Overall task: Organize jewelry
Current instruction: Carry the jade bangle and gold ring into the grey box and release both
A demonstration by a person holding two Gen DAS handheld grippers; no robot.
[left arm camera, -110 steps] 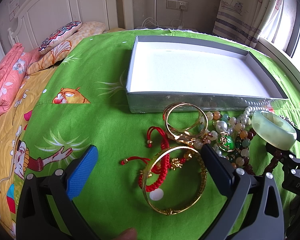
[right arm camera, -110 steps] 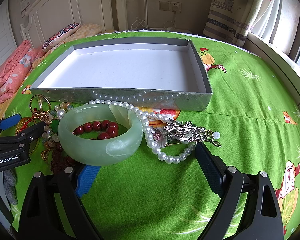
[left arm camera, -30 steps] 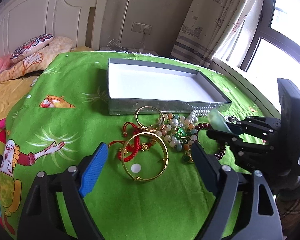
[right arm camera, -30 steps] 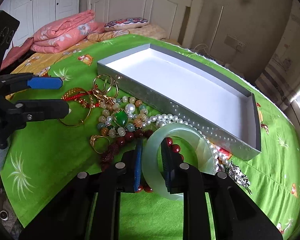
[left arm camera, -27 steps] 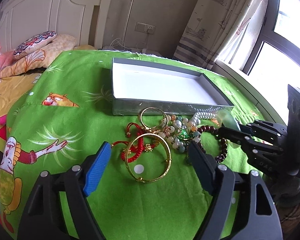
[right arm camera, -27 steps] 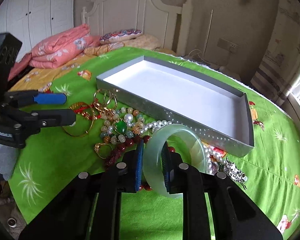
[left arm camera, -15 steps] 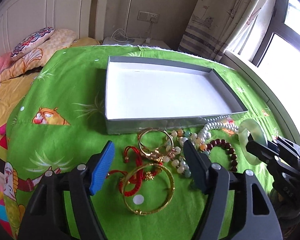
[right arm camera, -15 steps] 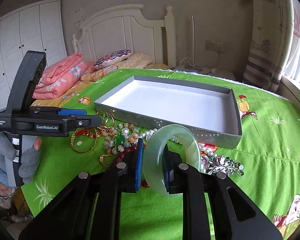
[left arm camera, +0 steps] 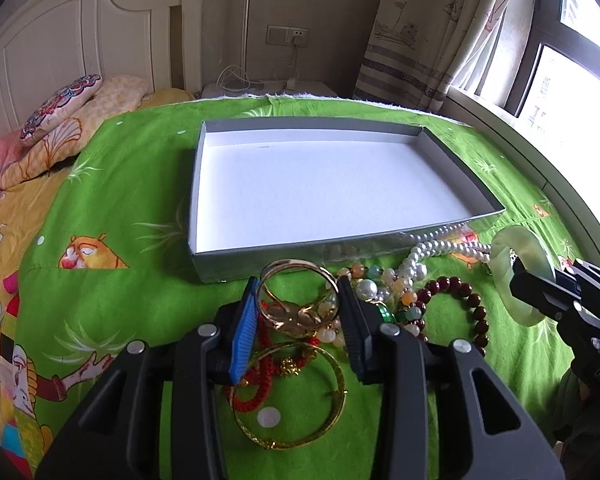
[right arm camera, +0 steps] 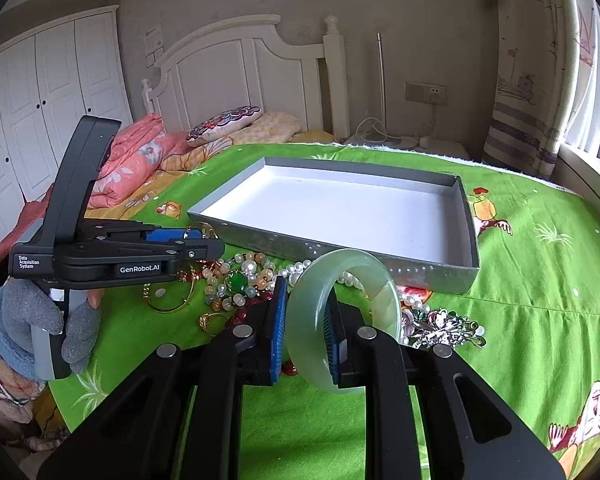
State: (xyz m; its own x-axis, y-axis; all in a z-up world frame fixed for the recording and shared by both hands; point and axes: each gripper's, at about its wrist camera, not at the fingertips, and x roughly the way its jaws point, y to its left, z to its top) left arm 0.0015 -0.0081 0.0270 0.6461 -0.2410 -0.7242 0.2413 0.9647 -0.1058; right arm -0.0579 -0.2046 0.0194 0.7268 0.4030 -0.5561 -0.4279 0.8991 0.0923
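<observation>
Since the earlier frames the left gripper [left arm camera: 298,312] has come forward over the jewelry pile, and its jaws, once spread wide around the lower bangle, have narrowed about the upper gold bangle [left arm camera: 296,300]. They are closing now, with that bangle between the blue pad and the black one; whether the pads already press on it cannot be told. The right gripper [right arm camera: 304,320] has lifted off the bedspread and turned, and stays clenched on the wall of the pale green jade bangle [right arm camera: 340,316], which stands on edge in the air near the front of the tray.

The silver tray [left arm camera: 198,184] lies on the green bedspread [left arm camera: 132,200], its white floor bare. Just near of its front wall sits the pile: a pearl strand [left arm camera: 432,246] touching the wall, dark red beads [left arm camera: 456,292], mixed beads with a green pendant [right arm camera: 236,280] and, nearest the left gripper, a second gold bangle [left arm camera: 296,404] tangled with red cord [left arm camera: 260,380]. A silver brooch [right arm camera: 444,328] lies to the right (beside the pearls). A grey-gloved hand [right arm camera: 40,328] holds the left gripper's handle.
</observation>
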